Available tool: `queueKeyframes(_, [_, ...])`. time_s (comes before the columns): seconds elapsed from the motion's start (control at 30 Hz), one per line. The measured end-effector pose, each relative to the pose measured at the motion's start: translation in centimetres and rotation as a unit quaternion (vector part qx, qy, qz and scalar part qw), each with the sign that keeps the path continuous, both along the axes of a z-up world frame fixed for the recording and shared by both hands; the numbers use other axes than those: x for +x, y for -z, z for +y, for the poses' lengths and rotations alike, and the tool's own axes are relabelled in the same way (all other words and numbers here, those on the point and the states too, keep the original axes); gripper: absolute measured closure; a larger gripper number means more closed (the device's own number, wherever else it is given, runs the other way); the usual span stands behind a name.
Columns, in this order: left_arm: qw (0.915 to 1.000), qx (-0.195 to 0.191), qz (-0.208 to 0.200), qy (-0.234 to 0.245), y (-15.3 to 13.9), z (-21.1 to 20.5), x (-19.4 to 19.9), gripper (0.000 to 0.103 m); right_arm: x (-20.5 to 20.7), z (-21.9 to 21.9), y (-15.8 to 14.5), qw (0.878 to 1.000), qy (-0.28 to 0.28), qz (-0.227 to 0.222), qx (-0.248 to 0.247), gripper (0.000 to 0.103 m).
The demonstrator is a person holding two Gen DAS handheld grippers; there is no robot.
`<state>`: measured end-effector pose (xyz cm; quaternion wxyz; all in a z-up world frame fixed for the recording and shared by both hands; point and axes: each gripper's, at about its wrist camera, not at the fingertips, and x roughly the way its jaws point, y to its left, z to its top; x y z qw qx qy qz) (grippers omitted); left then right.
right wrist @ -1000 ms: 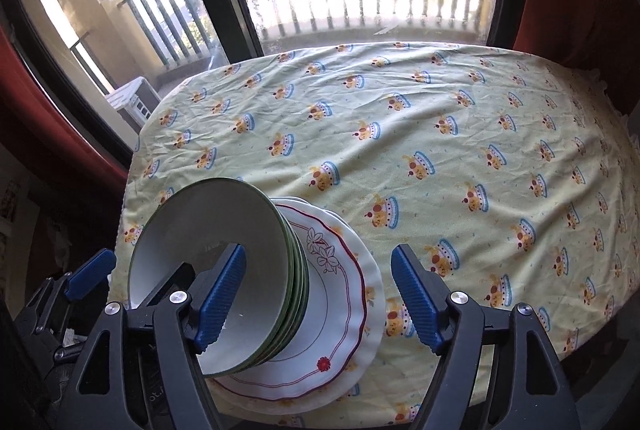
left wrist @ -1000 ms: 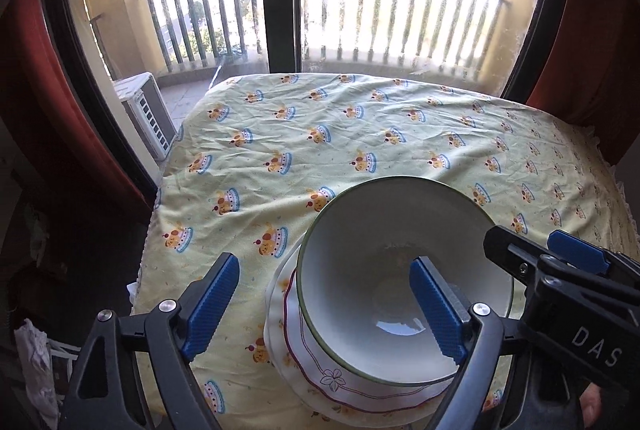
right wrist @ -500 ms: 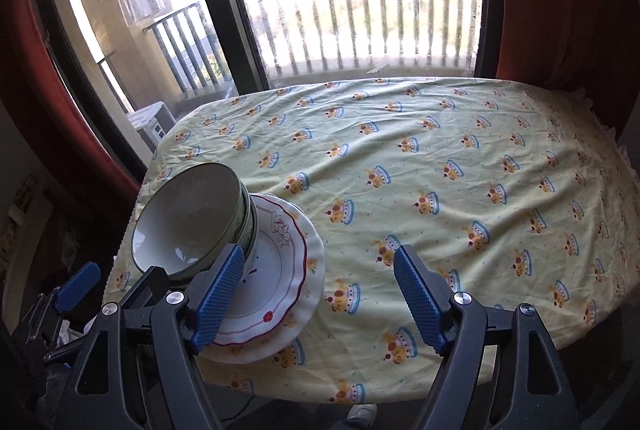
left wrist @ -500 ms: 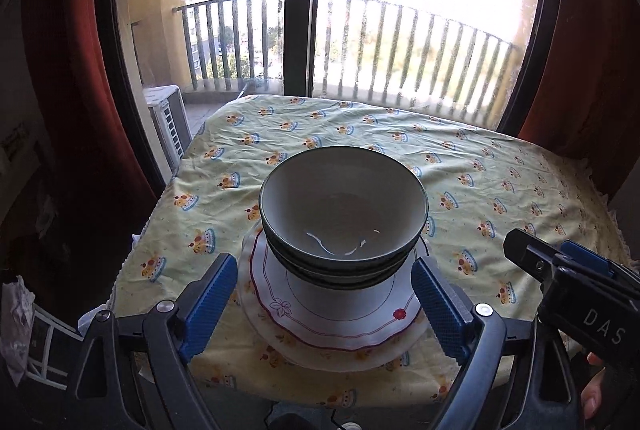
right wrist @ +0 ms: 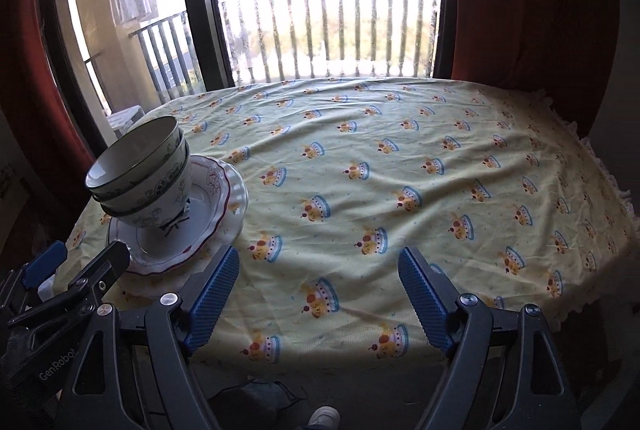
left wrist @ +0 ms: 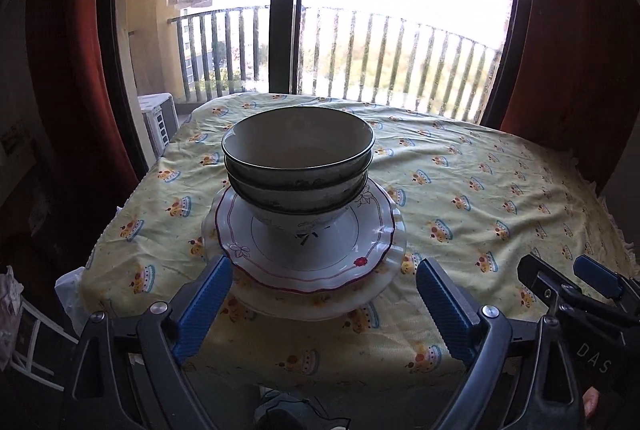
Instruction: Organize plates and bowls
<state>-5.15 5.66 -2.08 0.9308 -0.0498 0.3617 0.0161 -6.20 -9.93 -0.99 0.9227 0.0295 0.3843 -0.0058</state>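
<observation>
A stack of green-rimmed white bowls [left wrist: 298, 157] [right wrist: 140, 169] stands nested on a red-rimmed scalloped plate [left wrist: 304, 254] [right wrist: 212, 197], which lies on a larger white plate [left wrist: 396, 270] near the table's front left corner. My left gripper [left wrist: 322, 304] hovers in front of the stack at the table edge, jaws opening, nothing between them. My right gripper [right wrist: 318, 292] hangs over bare cloth to the right of the stack, jaws also opening and empty. The right gripper's blue-tipped body [left wrist: 592, 294] shows at the left wrist view's right edge.
The table wears a yellow cloth with crown prints [right wrist: 400, 169]. Behind it are a glass balcony door with a dark frame [left wrist: 286, 9], a railing and red curtains [right wrist: 520, 9]. A white appliance [left wrist: 158, 113] stands outside on the balcony. A shoe [right wrist: 324, 418] shows on the floor below.
Both grippers have drawn back from the stack toward the table's front edge. The left jaws, earlier around the top bowl's rim, are now clear of it. The stack stays put.
</observation>
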Motion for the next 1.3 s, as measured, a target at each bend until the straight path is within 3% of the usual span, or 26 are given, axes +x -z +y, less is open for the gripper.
queueKeyframes(0.47, [1.0000,0.008,-0.003,-0.001,0.0,-1.8,-1.1,0.007,-1.9,-1.6,0.0,1.000,0.005,-0.012,-0.009,0.015])
queueKeyframes(1.3, [0.9998,0.016,-0.013,-0.007,-0.4,-2.3,-1.3,0.003,-1.5,-2.2,0.0,1.000,0.009,-0.012,-0.004,0.014])
